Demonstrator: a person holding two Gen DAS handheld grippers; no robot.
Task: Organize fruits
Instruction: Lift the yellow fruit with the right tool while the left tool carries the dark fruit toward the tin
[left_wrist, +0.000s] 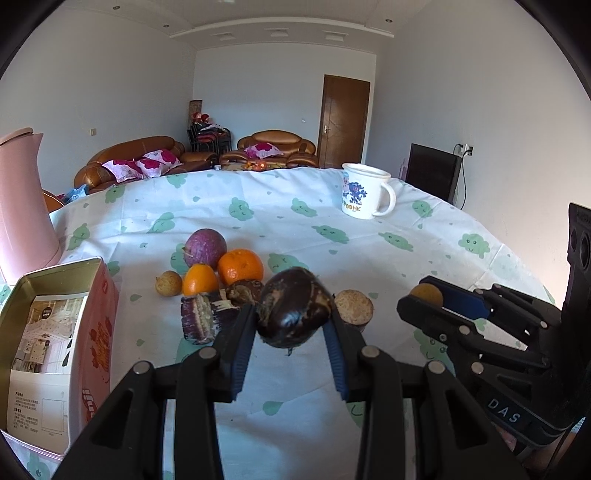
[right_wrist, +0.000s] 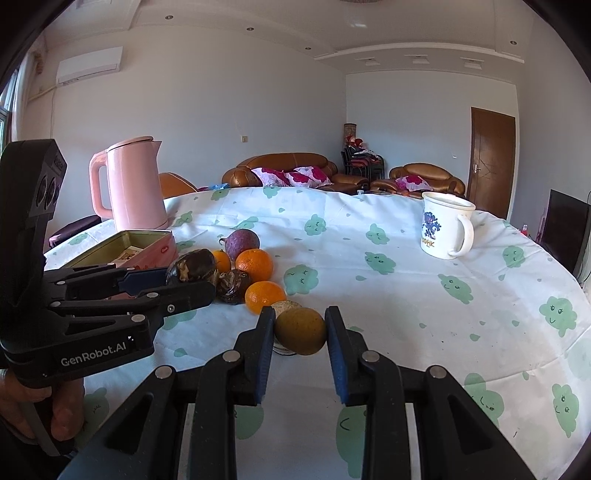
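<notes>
My left gripper (left_wrist: 291, 321) is shut on a dark brown water chestnut (left_wrist: 293, 308), held a little above the table; it also shows in the right wrist view (right_wrist: 192, 267). My right gripper (right_wrist: 300, 330) is shut on a small brown-yellow round fruit (right_wrist: 300, 331), seen also in the left wrist view (left_wrist: 426, 294). On the cloth lie a purple passion fruit (left_wrist: 205, 248), two oranges (left_wrist: 241, 266) (left_wrist: 200, 279), a small tan longan (left_wrist: 168, 283), a cut purple piece (left_wrist: 197, 318), another dark chestnut (left_wrist: 243, 291) and a tan round fruit (left_wrist: 354, 306).
An open gold-lined pink tin box (left_wrist: 59, 332) stands at the left with a leaflet inside. A pink kettle (right_wrist: 129, 184) stands behind it. A white printed mug (right_wrist: 445, 229) stands far right on the cloud-print tablecloth (right_wrist: 406, 295).
</notes>
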